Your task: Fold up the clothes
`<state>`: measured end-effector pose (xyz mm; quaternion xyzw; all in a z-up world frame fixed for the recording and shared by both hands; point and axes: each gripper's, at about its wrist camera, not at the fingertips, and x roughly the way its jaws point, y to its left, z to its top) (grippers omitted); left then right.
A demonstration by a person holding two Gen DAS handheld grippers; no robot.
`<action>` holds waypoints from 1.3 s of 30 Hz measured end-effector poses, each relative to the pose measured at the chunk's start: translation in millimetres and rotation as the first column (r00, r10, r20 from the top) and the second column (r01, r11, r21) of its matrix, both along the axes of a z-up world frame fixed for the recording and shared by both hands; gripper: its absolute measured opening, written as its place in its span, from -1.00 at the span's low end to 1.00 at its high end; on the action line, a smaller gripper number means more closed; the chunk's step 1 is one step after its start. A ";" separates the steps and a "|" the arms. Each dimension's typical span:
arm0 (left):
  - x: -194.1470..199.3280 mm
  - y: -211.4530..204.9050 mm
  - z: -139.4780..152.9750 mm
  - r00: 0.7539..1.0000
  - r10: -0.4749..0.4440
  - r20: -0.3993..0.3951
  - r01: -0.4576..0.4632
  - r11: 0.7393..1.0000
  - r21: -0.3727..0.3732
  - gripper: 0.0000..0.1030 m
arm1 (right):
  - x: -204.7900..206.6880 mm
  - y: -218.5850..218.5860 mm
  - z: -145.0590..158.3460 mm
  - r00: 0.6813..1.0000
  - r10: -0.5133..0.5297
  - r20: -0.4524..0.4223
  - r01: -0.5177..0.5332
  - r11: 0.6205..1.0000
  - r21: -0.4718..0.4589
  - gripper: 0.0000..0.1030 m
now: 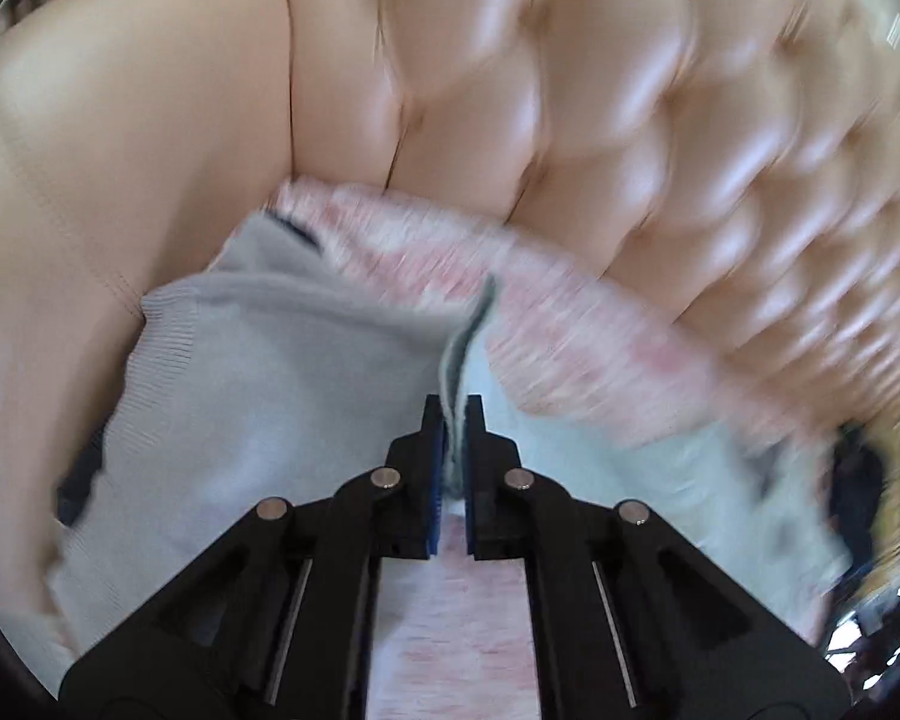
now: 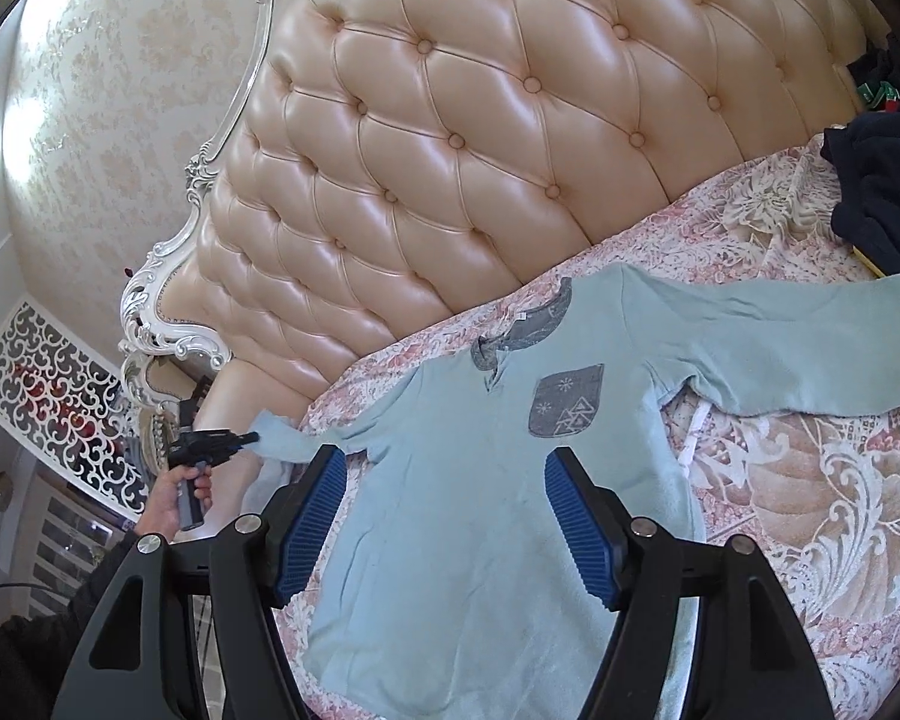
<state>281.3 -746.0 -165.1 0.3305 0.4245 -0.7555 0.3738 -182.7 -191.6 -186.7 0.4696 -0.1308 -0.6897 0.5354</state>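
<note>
**Right wrist: shirt spread on the bed**

Our right gripper (image 2: 444, 516) hangs with jaws wide above the pale blue shirt (image 2: 450, 540) on the floral bedspread (image 2: 810, 510). Our left gripper (image 1: 453, 420) pinches its sleeve end (image 2: 270, 429) beside the tufted headboard (image 2: 480, 150).

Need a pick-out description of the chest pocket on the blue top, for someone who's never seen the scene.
Start at the tufted peach headboard and drop to the floral bedspread, where a pale blue long-sleeved top lies spread flat. Below its grey collar, towards the free sleeve, sits the pocket. It is the only grey patch with white snowflake and triangle motifs; the collar is a curved band.
</note>
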 end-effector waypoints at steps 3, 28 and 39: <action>25.3 8.6 -4.8 0.996 0.065 -0.055 -0.065 0.998 -0.001 -0.88 | 0.5 2.0 0.7 1.000 -0.009 0.007 0.009 1.000 -0.019 0.36; -235.3 114.4 83.3 0.869 -0.205 0.450 0.371 0.873 -0.318 -0.88 | -5.3 28.6 -28.6 0.991 -0.050 0.127 0.062 0.994 -0.088 0.42; -458.8 353.8 -30.1 0.679 -0.290 0.674 0.673 0.612 -0.415 -0.88 | -4.2 82.9 -14.6 0.985 -0.102 0.138 0.119 0.985 -0.121 0.45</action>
